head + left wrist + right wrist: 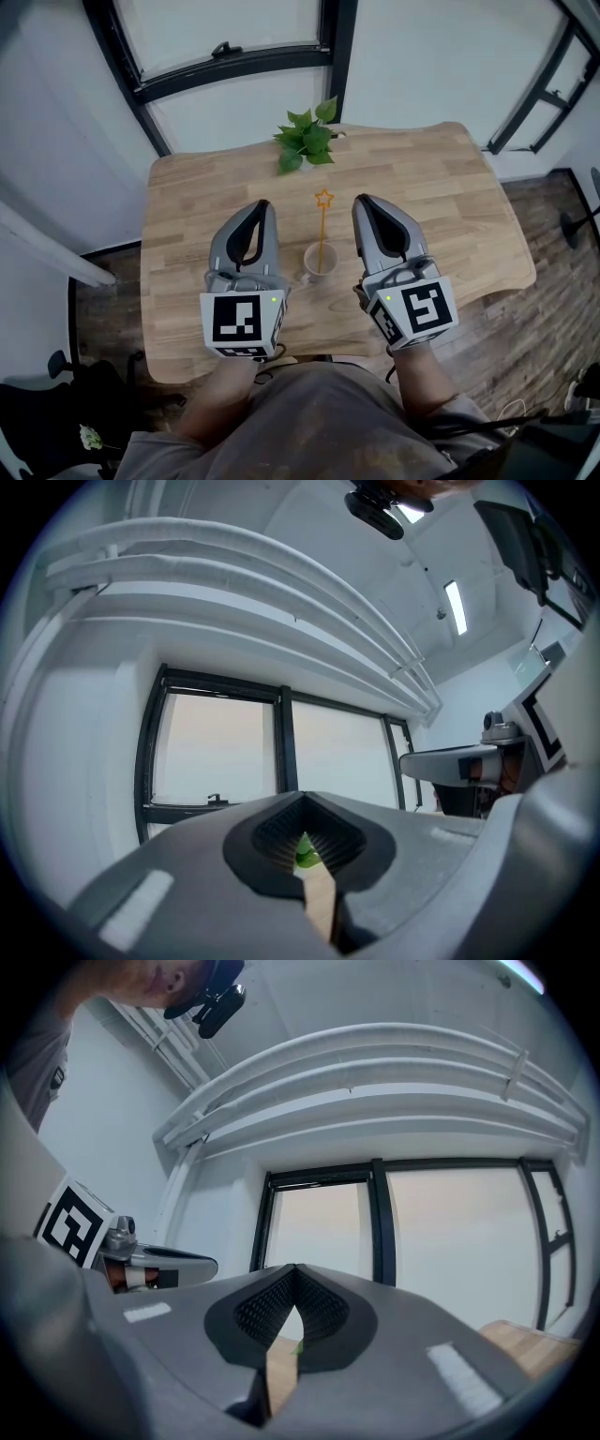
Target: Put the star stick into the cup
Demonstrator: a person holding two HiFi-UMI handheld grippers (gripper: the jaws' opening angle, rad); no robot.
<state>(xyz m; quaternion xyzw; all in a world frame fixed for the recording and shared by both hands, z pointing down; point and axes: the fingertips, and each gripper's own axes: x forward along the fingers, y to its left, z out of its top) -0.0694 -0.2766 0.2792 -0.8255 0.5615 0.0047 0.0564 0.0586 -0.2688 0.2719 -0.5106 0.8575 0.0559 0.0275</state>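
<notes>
Grey shirt front (309, 427) and two forearms (223, 398) fill the lower edge of the head view. Above them, left gripper (265, 204) and right gripper (361, 200) are held lower centre, either side of a small pale ceramic-looking cup (312, 274), near it but not touching. Each gripper's own view shows its jaw tips meeting, with only a sliver of wood and green leaf in the slit below: both closed, nothing gripped. Yellow star-topped stick (321, 230) stands in the cup, shaft leaning on the rim, star above. Task looks complete. Judgement: the stick is thin and very light, possibly a little springy; if regripped, pinch mid-shaft above the rim, not the star, gently. The cup may tip if the stick is levered. Light wooden table (450, 187), wavy-edged, carries a green leafy plant (305, 141) at upper centre. Black-framed window (234, 58) across the top; dark plank floor (553, 281) at right.
</notes>
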